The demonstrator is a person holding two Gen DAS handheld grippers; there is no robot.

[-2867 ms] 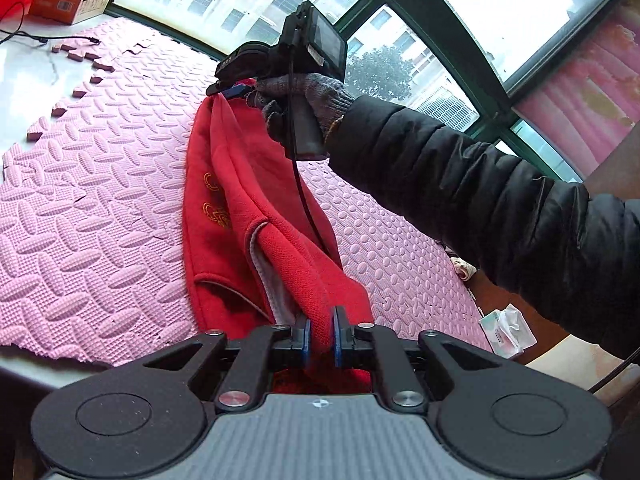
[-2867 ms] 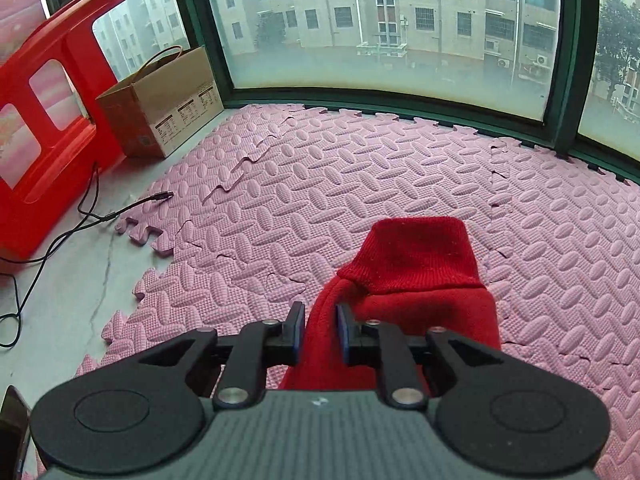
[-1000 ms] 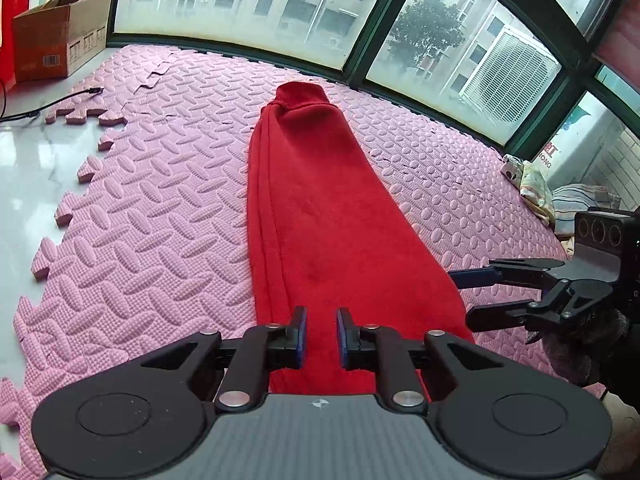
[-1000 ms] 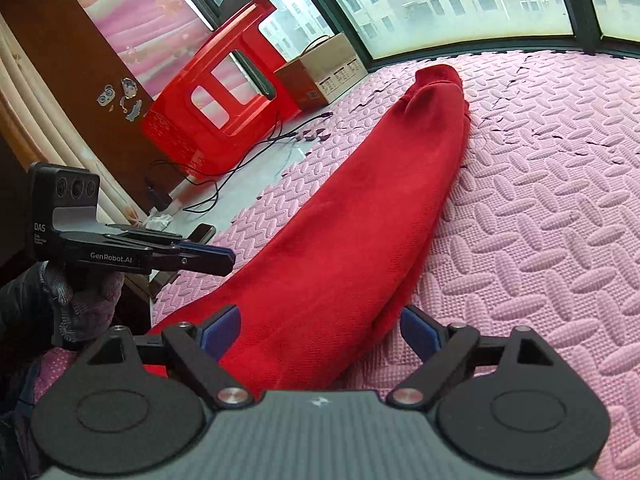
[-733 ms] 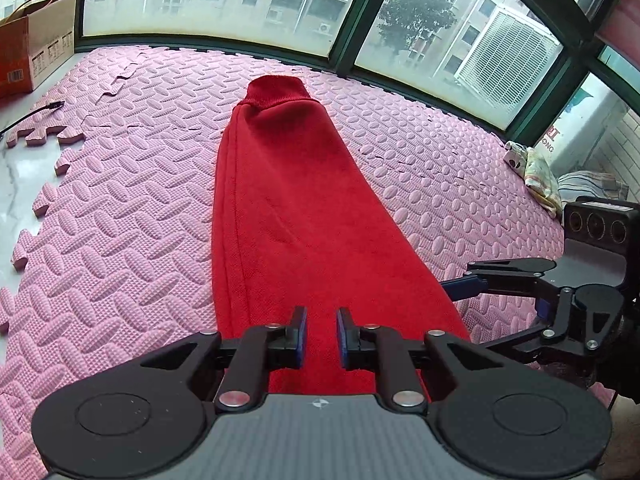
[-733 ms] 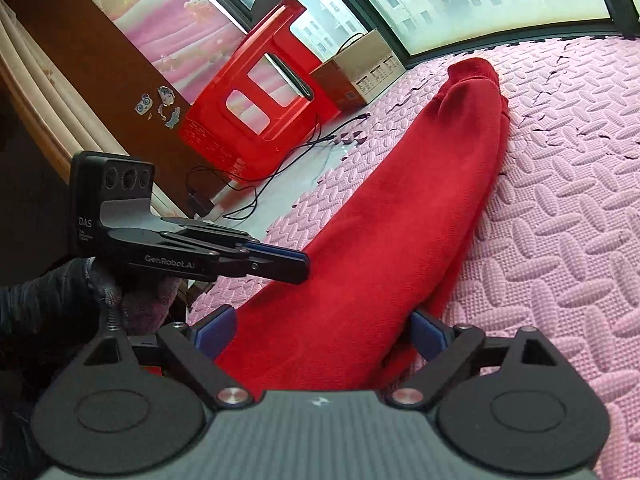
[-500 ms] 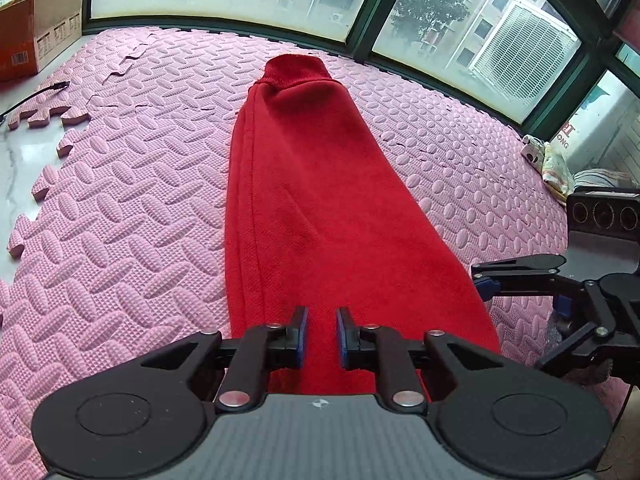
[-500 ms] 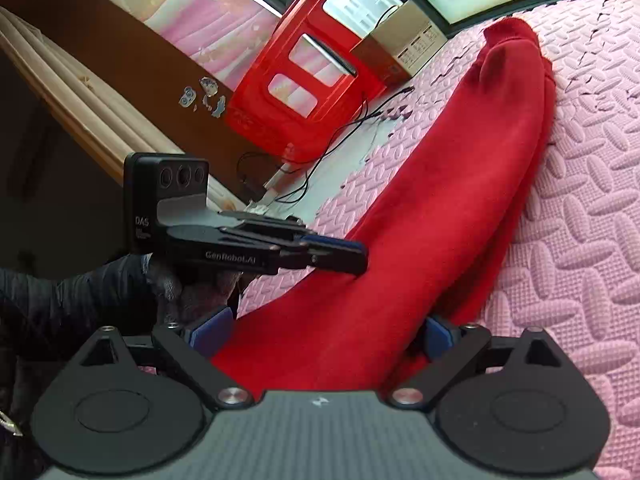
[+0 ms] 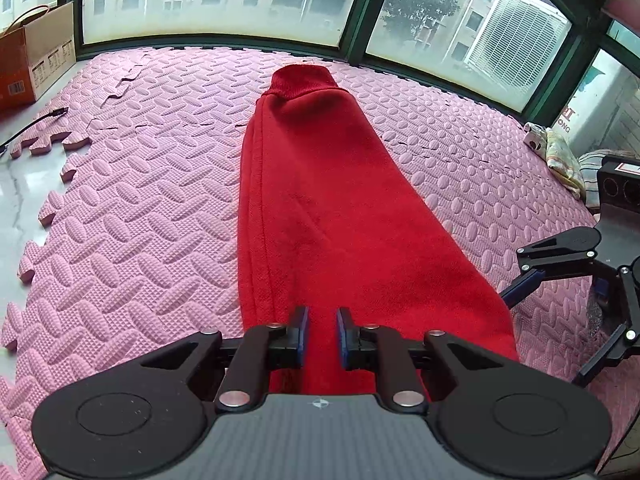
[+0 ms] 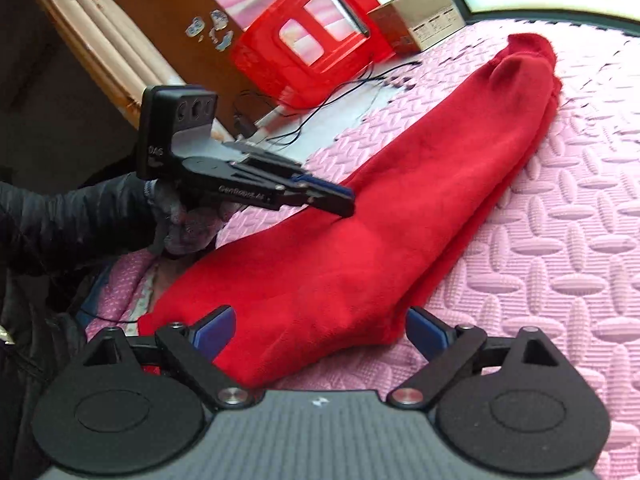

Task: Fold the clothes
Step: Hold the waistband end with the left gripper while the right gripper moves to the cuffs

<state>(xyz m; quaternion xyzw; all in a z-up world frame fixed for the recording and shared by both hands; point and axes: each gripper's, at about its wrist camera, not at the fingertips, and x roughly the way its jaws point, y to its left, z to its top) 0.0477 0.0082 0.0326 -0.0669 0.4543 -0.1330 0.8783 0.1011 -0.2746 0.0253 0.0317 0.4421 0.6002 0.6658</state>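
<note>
A red garment (image 9: 328, 208), folded into a long narrow strip, lies flat on the pink foam mat (image 9: 140, 220) with its ribbed end far off by the window. My left gripper (image 9: 322, 332) is shut and hovers over the near end, with cloth showing below its narrow gap. The right wrist view shows the left gripper (image 10: 340, 200) from the side, its closed tips just over the garment (image 10: 420, 208) near one long edge. My right gripper (image 10: 320, 330) is wide open, its blue pads either side of the near hem. In the left wrist view the right gripper (image 9: 552, 320) sits at the far right.
A cardboard box (image 9: 36, 64) and a black cable (image 9: 28, 128) lie at the mat's left edge, on bare floor. A red plastic stool (image 10: 312, 44) stands beside the box (image 10: 424, 24). Bundled cloths (image 9: 556, 152) sit at the right. A gloved hand (image 10: 184, 220) holds the left gripper.
The garment, held up at both ends 2.9 s ago, now lies flat. The right gripper has let go, opened and swung to the near hem. The left stays shut over the cloth.
</note>
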